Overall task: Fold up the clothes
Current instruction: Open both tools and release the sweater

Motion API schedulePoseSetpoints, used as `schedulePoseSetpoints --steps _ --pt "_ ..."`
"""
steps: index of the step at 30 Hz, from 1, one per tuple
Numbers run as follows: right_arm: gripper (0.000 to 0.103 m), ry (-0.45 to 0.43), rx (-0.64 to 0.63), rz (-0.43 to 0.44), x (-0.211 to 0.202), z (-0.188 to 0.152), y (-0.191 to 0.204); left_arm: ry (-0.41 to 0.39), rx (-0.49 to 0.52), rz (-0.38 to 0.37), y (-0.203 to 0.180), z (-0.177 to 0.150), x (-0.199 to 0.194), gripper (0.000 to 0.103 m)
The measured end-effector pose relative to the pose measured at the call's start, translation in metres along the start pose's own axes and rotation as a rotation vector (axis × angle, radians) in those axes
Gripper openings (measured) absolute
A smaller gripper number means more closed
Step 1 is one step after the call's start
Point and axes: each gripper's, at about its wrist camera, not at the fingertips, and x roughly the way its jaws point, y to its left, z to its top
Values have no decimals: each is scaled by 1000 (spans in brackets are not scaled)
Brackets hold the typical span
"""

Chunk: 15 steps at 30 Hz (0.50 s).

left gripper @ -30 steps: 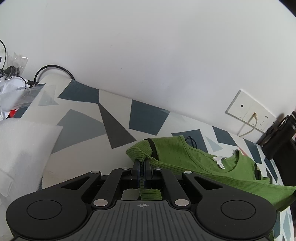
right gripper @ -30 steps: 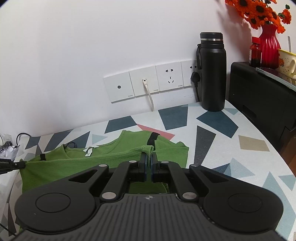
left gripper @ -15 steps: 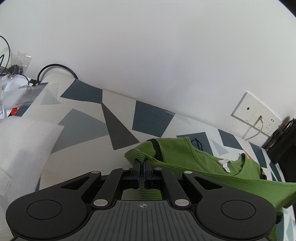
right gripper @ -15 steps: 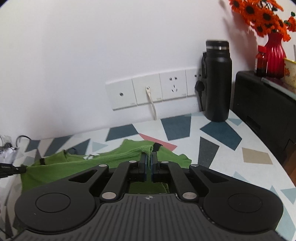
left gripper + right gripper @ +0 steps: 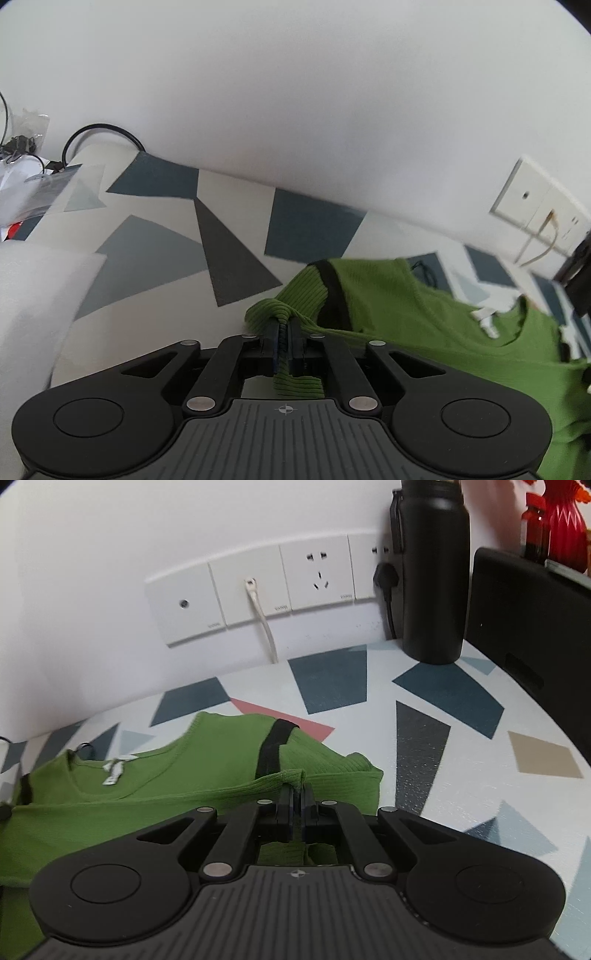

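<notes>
Two grippers, one green top [image 5: 207, 775]: left gripper [image 5: 283, 325] opening around fabric, right gripper [image 5: 298, 789] pinching it.

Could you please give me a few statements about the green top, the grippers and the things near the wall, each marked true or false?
1. The right gripper is clamped on the green top. True.
2. The black bottle lies on its side. False: it stands upright by the wall.
3. A white cable is plugged into a wall socket. True.
4. The left gripper is empty. False: green fabric sits between its opening jaws.
</notes>
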Motion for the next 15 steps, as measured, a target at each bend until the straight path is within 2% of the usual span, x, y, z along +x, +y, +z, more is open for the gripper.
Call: schedulePoseSetpoints --steps 1,2,3,4,5,9,13,15 --pt "6 2 2 -11 5 0 0 -4 24 3 -2 0 2 19" --pt "9 0 9 -25 7 1 -1 2 59 10 -6 2 4 33" --pt "18 -5 20 -36 7 2 -3 13 85 13 -8 4 4 50" --pt "23 -11 33 -43 6 3 -6 11 91 5 -8 7 0 58" --pt "24 -20 48 -41 1 6 -9 5 94 -5 -7 11 -5 60" --pt "24 -67 89 -43 -26 11 -29 1 114 -95 1 15 -34 60" --pt "24 -18 110 13 -45 2 -44 59 176 -220 2 -5 -64 61" --pt "24 22 71 55 -48 -9 -41 83 247 -240 -4 -22 -74 62"
